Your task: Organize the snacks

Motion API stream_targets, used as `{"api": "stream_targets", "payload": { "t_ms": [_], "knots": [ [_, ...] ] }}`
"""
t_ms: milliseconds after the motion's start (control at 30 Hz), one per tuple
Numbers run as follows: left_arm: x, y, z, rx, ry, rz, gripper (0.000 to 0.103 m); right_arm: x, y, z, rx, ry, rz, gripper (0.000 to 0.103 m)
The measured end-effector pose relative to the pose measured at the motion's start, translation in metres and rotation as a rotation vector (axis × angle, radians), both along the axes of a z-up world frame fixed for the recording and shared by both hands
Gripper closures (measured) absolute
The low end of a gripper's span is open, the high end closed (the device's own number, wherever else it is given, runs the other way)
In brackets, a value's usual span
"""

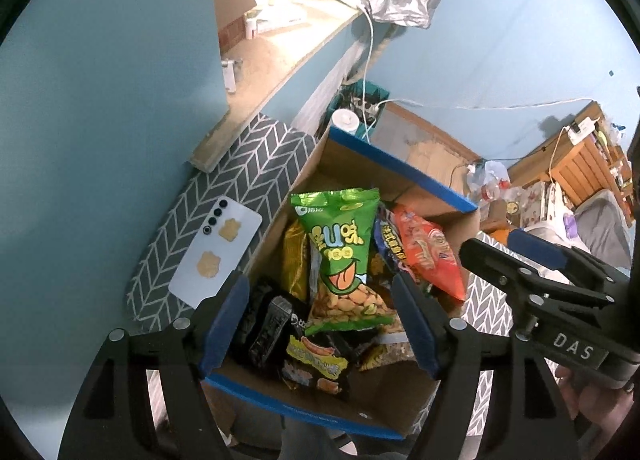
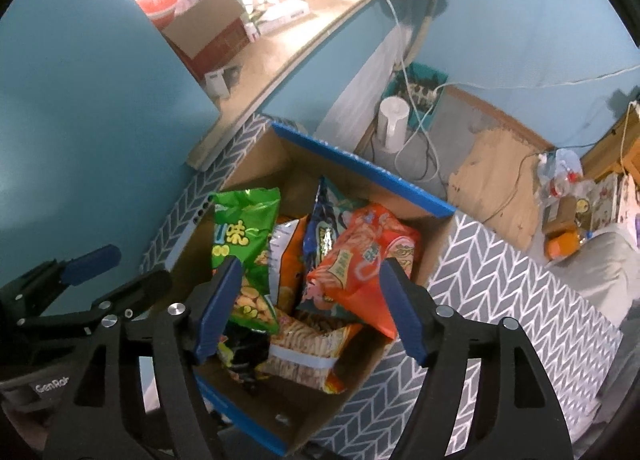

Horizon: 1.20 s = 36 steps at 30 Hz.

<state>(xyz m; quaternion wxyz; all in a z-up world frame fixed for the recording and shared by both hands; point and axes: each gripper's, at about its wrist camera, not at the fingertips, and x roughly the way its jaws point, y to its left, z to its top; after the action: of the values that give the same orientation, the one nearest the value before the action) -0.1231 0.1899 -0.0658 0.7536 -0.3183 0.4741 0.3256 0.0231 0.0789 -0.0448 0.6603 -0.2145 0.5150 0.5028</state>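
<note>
The left hand-held gripper (image 1: 320,324) hangs over the near end of the cardboard box (image 1: 352,164), its blue-padded fingers (image 1: 224,324) spread wide with nothing between them — the packets below sit in the gap, but I cannot tell whether a pad touches any of them. The right hand-held gripper (image 2: 308,308) is just as wide, empty too, poised above the same box (image 2: 360,164) from the other side. Each shows in the other's view as a black frame with a blue pad.

The snacks are all inside the box, which has blue-taped rims and stands on a table (image 1: 256,164) covered in grey herringbone cloth, close to the table's far edge by the blue wall.

One green bag of crackers (image 1: 344,260) stands tallest, leaning near the middle. One orange-red bag (image 1: 432,252) rests toward the right side, with one dark blue packet (image 1: 388,240) wedged between the two. One gold packet (image 1: 294,260) stands left of the green bag. Low at the near end lie black wrappers (image 1: 272,324) — at least two, the exact count being hard to tell — and one black-and-yellow packet (image 1: 316,360). From the right wrist, one clear-wrapped stack of biscuits (image 2: 304,352) shows at the bottom.

Outside the box, near the table's left edge, one white phone (image 1: 216,252) lies face down with two stickers on its back.
</note>
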Motion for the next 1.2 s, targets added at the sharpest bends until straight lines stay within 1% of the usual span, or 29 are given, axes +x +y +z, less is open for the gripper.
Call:
{"api": "stream_targets", "payload": {
  "t_ms": [67,267,333,500,633,833,933,1100,1200],
  "knots": [
    [-0.002,-0.002,0.007,0.009,-0.013,0.001,0.022,-0.001,-0.006,0.010,0.013,-0.021,-0.009,0.028],
    [-0.006,-0.008,0.029,0.032,-0.032,-0.001,0.021,0.002,-0.020,0.027,0.028,-0.044,-0.042,0.028],
    [-0.006,-0.010,0.035,0.038,-0.036,-0.004,0.015,0.003,-0.026,0.034,0.037,-0.051,-0.058,0.028],
    [-0.003,-0.021,0.048,0.085,-0.030,-0.031,0.015,0.006,-0.038,0.048,0.066,-0.070,-0.098,0.027],
    [-0.001,-0.029,0.055,0.104,-0.024,-0.055,0.015,0.008,-0.050,0.059,0.091,-0.099,-0.138,0.027],
    [0.002,-0.040,0.063,0.103,-0.036,-0.072,0.015,0.016,-0.069,0.068,0.099,-0.125,-0.184,0.027],
    [0.006,-0.047,0.065,0.115,-0.026,-0.091,0.015,0.019,-0.079,0.071,0.099,-0.140,-0.207,0.027],
    [0.010,-0.053,0.069,0.125,-0.017,-0.099,0.015,0.023,-0.092,0.073,0.104,-0.130,-0.227,0.027],
    [0.013,-0.055,0.070,0.119,-0.015,-0.094,0.015,0.025,-0.096,0.073,0.101,-0.133,-0.226,0.027]
  ]
}}
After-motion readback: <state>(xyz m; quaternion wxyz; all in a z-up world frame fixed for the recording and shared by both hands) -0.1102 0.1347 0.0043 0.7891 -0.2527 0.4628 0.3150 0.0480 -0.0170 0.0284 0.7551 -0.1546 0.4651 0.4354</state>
